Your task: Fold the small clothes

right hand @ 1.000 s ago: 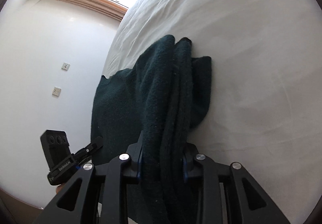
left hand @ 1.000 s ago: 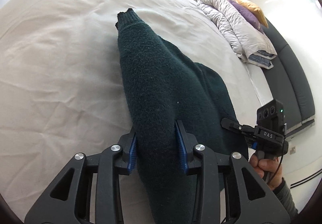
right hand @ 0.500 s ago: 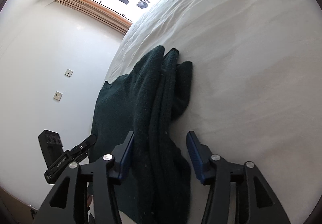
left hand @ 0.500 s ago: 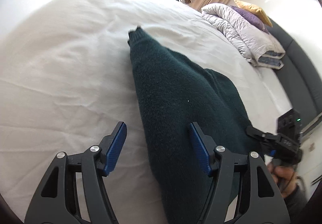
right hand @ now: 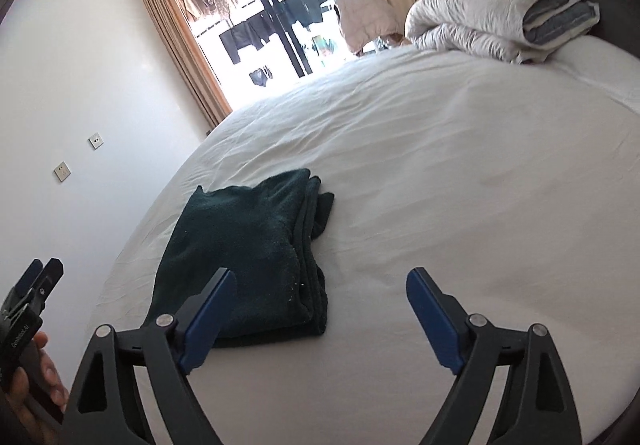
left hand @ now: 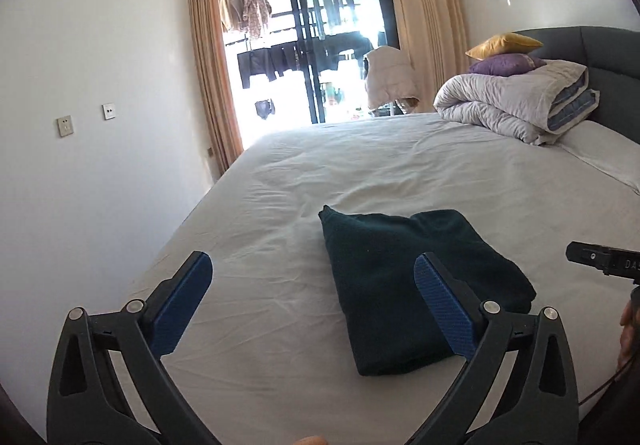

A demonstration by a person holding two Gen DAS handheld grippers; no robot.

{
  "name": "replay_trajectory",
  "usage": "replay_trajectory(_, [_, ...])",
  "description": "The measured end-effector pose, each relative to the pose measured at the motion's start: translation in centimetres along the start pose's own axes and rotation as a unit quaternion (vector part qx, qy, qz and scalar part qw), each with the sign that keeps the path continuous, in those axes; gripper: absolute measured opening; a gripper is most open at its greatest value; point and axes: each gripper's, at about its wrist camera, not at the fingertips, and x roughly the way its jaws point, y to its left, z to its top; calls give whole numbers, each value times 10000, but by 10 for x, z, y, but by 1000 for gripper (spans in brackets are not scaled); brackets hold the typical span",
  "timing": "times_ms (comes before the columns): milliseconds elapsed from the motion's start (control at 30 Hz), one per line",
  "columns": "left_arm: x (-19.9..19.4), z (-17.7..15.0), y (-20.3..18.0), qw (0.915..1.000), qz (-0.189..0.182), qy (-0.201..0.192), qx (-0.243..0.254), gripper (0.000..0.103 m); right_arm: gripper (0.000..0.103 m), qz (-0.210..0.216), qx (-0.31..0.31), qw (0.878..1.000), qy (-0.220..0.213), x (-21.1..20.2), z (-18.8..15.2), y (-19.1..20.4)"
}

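Both tongs (left hand: 312, 297) (right hand: 320, 309) opening, empty; fuzzy dark-green garment (left hand: 404, 285) folded rectangular on wrinkled sheet (left hand: 280, 205).

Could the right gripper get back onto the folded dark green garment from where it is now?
Probably yes. The right gripper, jaws opening and empty, hangs clear of the dark green garment, which lies folded on the white sheet with nothing between them.

Folded dark green fleece garment (left hand: 404, 277): matt, fuzzy nap. White cotton bedsheet (left hand: 400, 173): smooth, lightly creased; quilted grey duvet (left hand: 508, 101) at two o'clock.
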Motion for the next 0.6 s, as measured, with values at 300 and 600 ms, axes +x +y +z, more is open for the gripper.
replay_trajectory(300, [-57, 4, 2, 9977, -31, 523, -442, 103, 103, -643, -986, 9808, -1553, -86, 4, 57])
replay_trajectory(600, [-66, -5, 9, 9947, 34, 854, -581, 103, 103, -593, -1250, 9842, -1103, -110, 6, 84])
